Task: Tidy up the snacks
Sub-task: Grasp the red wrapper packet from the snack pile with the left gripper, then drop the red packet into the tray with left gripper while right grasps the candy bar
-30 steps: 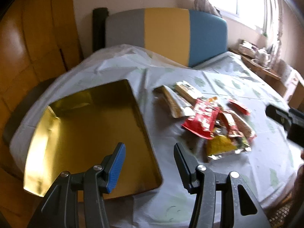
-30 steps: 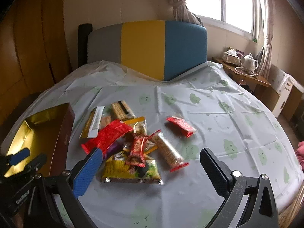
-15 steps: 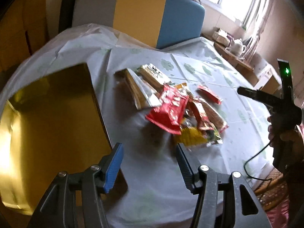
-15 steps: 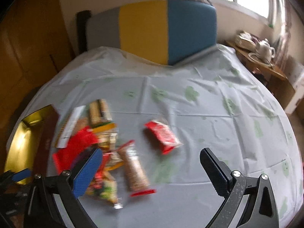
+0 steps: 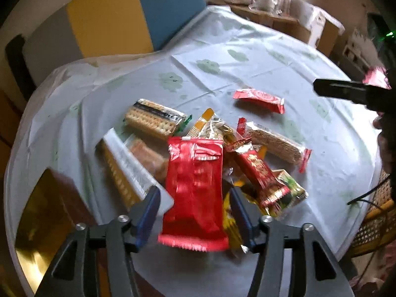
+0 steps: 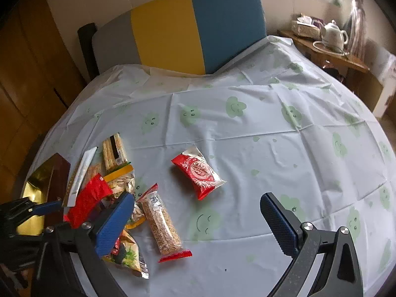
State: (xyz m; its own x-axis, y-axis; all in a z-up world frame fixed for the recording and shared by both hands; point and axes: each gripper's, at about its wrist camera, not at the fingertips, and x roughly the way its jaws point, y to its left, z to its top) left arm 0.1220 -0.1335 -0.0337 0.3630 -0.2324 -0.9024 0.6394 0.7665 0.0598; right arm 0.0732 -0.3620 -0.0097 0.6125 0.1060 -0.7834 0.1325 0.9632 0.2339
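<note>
Both grippers nearer snack pile point(image 5: 210, 163); left gripper point(image 5: 195, 210) opening over red packet point(image 5: 194, 188).

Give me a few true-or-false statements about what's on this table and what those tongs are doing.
1. The big red packet lies between the left tongs' opening jaws. True.
2. The right tongs grip a snack. False: they are open, holding nothing.
3. The small red packet lies apart from the pile. True.
4. The gold box is full of snacks. False: no snack shows in its visible part.
5. The tablecloth is plain. False: it carries green smiling faces.
</note>
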